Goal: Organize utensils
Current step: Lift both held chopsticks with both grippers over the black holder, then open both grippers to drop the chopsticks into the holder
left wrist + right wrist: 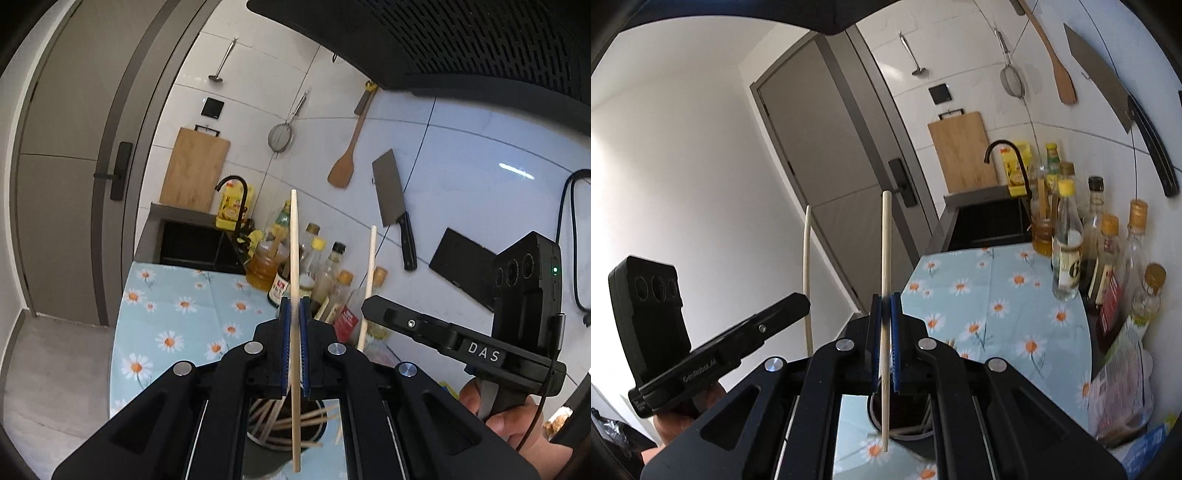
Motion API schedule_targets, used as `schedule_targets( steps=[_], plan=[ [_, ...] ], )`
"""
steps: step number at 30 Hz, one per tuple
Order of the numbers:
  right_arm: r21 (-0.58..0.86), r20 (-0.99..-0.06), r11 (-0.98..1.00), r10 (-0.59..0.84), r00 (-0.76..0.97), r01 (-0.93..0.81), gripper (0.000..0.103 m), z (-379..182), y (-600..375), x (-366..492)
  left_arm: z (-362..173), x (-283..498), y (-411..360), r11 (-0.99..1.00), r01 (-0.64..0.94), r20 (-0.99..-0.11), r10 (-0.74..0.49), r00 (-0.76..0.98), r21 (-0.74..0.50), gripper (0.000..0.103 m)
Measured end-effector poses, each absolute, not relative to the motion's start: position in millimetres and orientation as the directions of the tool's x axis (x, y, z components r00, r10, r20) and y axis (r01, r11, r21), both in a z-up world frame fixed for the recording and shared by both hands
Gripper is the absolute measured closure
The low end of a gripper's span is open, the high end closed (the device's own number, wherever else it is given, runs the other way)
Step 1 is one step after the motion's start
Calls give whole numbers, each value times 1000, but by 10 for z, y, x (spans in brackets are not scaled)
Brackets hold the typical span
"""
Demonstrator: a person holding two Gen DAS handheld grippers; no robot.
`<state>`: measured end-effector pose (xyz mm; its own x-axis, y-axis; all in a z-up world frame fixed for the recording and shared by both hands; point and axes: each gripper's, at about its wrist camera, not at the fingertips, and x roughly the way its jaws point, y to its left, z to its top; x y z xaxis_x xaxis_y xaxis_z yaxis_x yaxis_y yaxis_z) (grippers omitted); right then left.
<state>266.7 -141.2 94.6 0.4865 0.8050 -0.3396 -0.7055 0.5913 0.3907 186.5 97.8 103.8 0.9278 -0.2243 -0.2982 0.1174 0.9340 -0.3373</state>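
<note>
"DAS" is printed on the right gripper (373, 308), "GenRobot.AI" on the left gripper (294, 314). Each is clamped on one pale chopstick (294, 258), held upright above the dark holder (284, 435) of chopsticks on the daisy tablecloth (177, 314).

Two grippers (294, 314) are up, each clamping one chopstick (294, 258). One holder (288, 428) contains several more. One cleaver (391, 199), one strainer (281, 136), one cutting board (194, 170).

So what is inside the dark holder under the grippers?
Loose chopsticks lie criss-cross inside the holder. The gripper bodies cover most of it, so their number and the holder's bottom cannot be seen.
</note>
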Motion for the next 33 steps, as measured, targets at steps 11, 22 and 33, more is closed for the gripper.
schedule_targets(
  steps=[11,22,33],
  plan=[
    [367,-272,609,793,545,-703,97,838,-1317,2826,900,2153,995,935,121,-223,-203,954,-334,99],
    [371,-317,624,781,538,-687,80,543,-1209,2907,580,2296,1056,932,90,-273,-194,942,-352,97],
    [380,-327,625,780,533,-682,79,563,-1230,2848,607,2185,1132,928,96,-273,-204,940,-360,82]
  ],
)
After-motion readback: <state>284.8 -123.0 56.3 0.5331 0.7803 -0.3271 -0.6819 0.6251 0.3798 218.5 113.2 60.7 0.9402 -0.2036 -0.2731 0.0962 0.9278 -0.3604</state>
